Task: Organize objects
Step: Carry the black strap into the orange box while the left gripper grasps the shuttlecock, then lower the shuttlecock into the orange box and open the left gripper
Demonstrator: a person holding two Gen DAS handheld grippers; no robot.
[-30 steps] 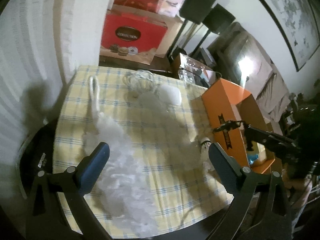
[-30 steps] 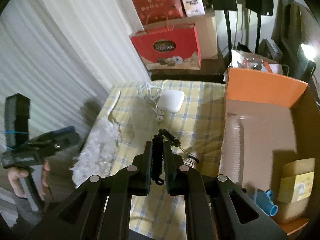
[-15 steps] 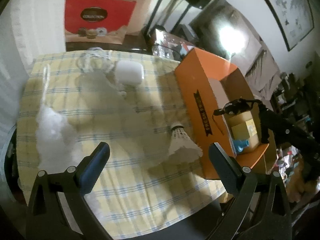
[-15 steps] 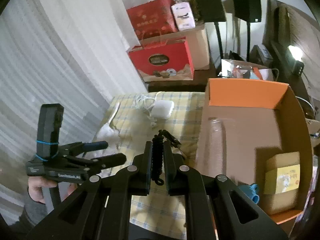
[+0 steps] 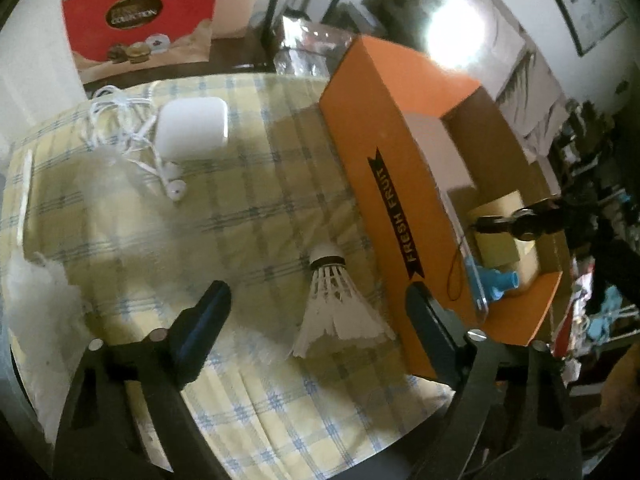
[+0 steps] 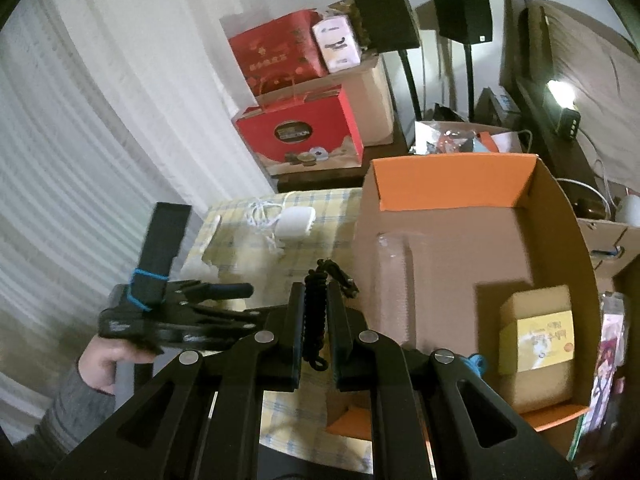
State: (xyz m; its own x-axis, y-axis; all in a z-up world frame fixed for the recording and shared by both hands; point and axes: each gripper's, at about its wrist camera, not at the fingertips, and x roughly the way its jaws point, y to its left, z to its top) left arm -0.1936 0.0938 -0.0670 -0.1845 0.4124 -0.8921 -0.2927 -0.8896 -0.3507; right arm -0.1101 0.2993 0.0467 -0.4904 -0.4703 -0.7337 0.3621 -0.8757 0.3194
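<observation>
A white feather shuttlecock [image 5: 334, 308] lies on the checked tablecloth [image 5: 248, 208], close to the orange cardboard box [image 5: 380, 148]. My left gripper [image 5: 318, 316] hangs over it, pointing steeply down. Its jaws are closing with the shuttlecock between them, and the pads do not touch it. My right gripper [image 6: 314, 312] is shut on a black braided cord [image 6: 314, 320] with a clip at its end. It is held above the box's near left corner. In the left wrist view the right gripper [image 5: 516, 222] hovers over the box's inside.
The box holds a clear plastic tube [image 6: 392, 264], a yellow-labelled carton [image 6: 536, 340] and a blue plastic piece [image 5: 500, 284]. A white square case [image 5: 192, 128], tangled white earphones [image 5: 120, 120] and a white fluffy duster [image 5: 36, 300] lie on the cloth. Red gift bags [image 6: 300, 136] stand behind the table.
My left gripper swung right from above the duster to over the shuttlecock, came lower, and its jaws narrowed. My right gripper rose and shifted over the box, the cord still held.
</observation>
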